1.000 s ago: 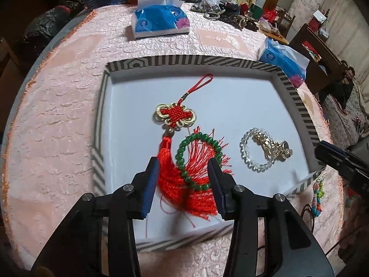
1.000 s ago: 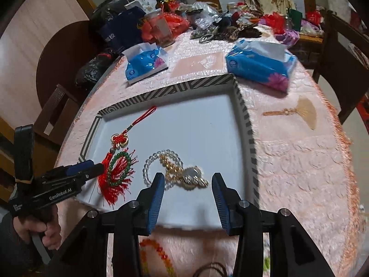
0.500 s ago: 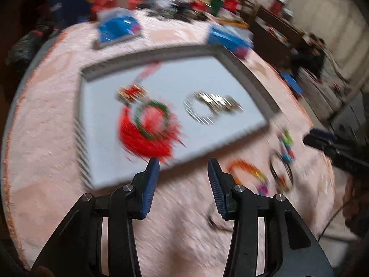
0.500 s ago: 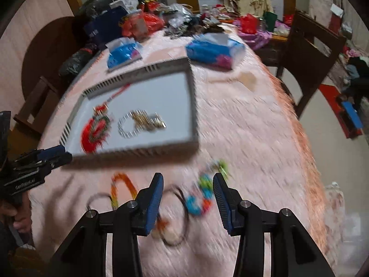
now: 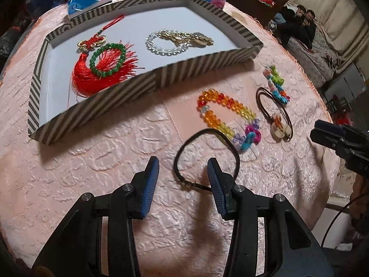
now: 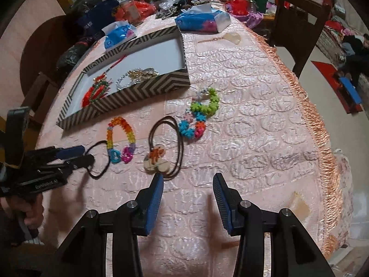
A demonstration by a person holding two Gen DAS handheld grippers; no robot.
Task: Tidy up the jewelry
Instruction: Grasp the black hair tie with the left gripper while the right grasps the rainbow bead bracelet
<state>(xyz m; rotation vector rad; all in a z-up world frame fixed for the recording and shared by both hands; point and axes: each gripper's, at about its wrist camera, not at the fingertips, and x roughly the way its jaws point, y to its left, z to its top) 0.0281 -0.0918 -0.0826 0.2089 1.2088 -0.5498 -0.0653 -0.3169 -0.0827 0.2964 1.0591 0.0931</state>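
Note:
A striped box [image 5: 129,85] [image 6: 138,90] holds a red tassel knot [image 5: 92,73], a green bead bracelet [image 5: 108,60] and a clear bead bracelet with gold charms [image 5: 177,40]. In front of it on the pink cloth lie a black cord loop [image 5: 205,157] [image 6: 99,161], an orange-yellow bead bracelet [image 5: 228,117] [image 6: 121,136], a brown cord pendant necklace [image 5: 276,120] [image 6: 161,152] and a multicolour knitted bracelet [image 5: 276,83] [image 6: 200,115]. My left gripper [image 5: 183,168] [image 6: 76,154] is open, just above the black loop. My right gripper [image 6: 188,184] [image 5: 334,133] is open, just short of the pendant.
Two blue tissue packs [image 6: 120,33] [image 6: 203,20] lie behind the box. A small fan-shaped charm [image 6: 228,38] lies at the far right. The table's fringed edge [image 6: 311,115] runs along the right, with a dark chair [image 6: 299,23] beyond. Clutter fills the far end.
Both grippers have pulled back from over the box to the near part of the table. The loose bracelets and cords have come into view. Both stay open.

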